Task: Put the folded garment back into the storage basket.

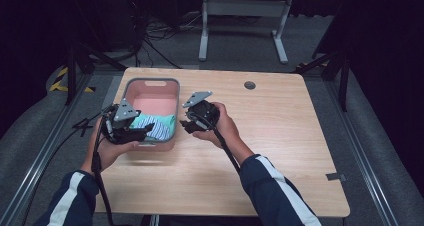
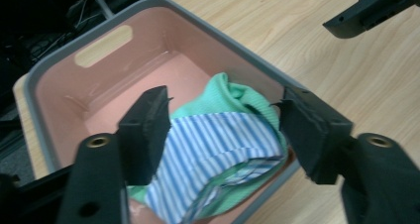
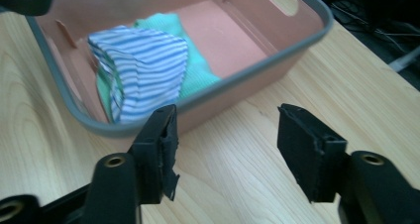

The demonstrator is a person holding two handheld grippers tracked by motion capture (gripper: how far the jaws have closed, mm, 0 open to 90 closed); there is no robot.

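A pink basket with a grey rim point(image 1: 150, 81) point(image 2: 59, 60) point(image 3: 297, 45) stands on the wooden table. A folded cloth, blue-and-white striped with mint green point(image 1: 156, 126) point(image 2: 218, 140) point(image 3: 143, 60), lies in the basket's near end. My left gripper point(image 1: 142, 131) point(image 2: 225, 130) hovers over the basket's near left corner, jaws open above the cloth, pads clear of it. My right gripper point(image 1: 186, 124) point(image 3: 225, 140) is open just right of the basket, over bare table, nothing between its jaws. The right gripper's jaw tip point(image 2: 366, 11) shows in the left gripper view.
The table point(image 1: 280, 136) has a round cable hole point(image 1: 250, 85) near its far edge. Beyond the table are a white stand point(image 1: 242, 21), cables on the floor, and dark frame rails on both sides.
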